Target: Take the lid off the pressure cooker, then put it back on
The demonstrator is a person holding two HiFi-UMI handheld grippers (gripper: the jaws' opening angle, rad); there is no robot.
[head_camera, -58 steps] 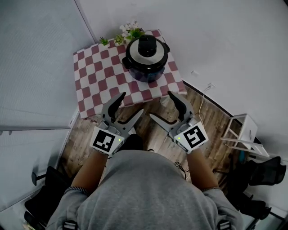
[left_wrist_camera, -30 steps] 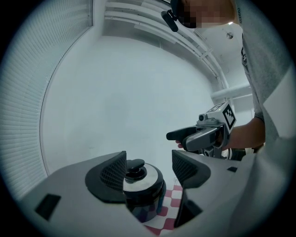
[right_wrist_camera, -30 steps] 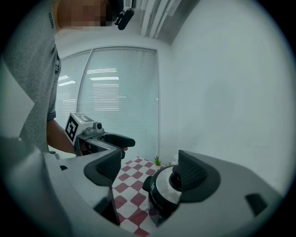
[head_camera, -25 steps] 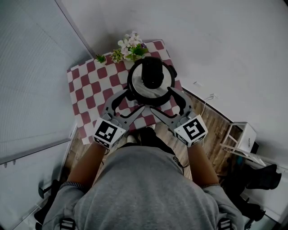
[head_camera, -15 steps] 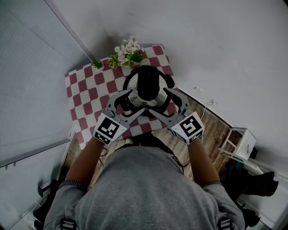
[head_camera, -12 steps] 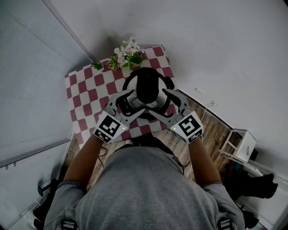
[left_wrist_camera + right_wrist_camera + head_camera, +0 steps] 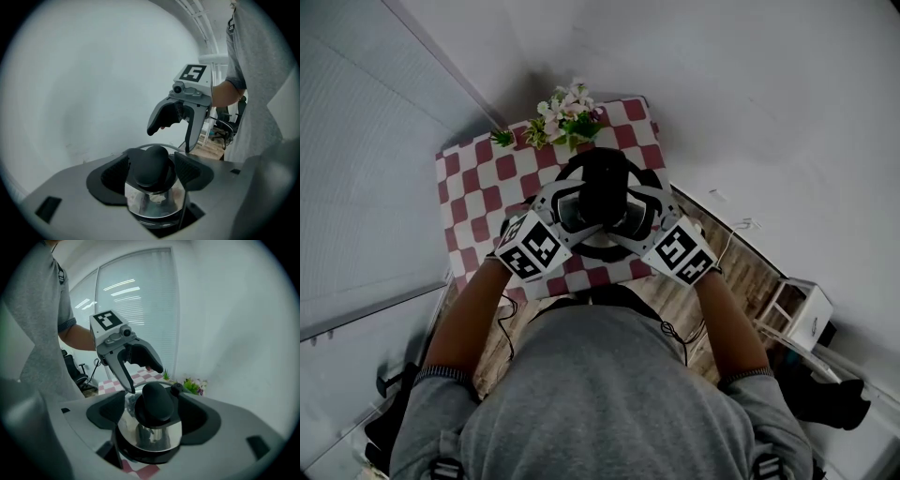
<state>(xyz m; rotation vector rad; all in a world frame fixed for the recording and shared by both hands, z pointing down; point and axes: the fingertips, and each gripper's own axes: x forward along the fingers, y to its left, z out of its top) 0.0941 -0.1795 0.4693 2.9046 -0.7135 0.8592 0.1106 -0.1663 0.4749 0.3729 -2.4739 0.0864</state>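
The pressure cooker stands on the checked table near the flowers, with its lid on. Both tools straddle the black knob from opposite sides. The left gripper has its jaws apart with the knob between them. One pad may already brush it, though that is hard to tell. The right gripper is also spread round the knob, its jaws having just been closing a little. A good lift wants both pairs centred, squeezed evenly, then raised together without tipping.
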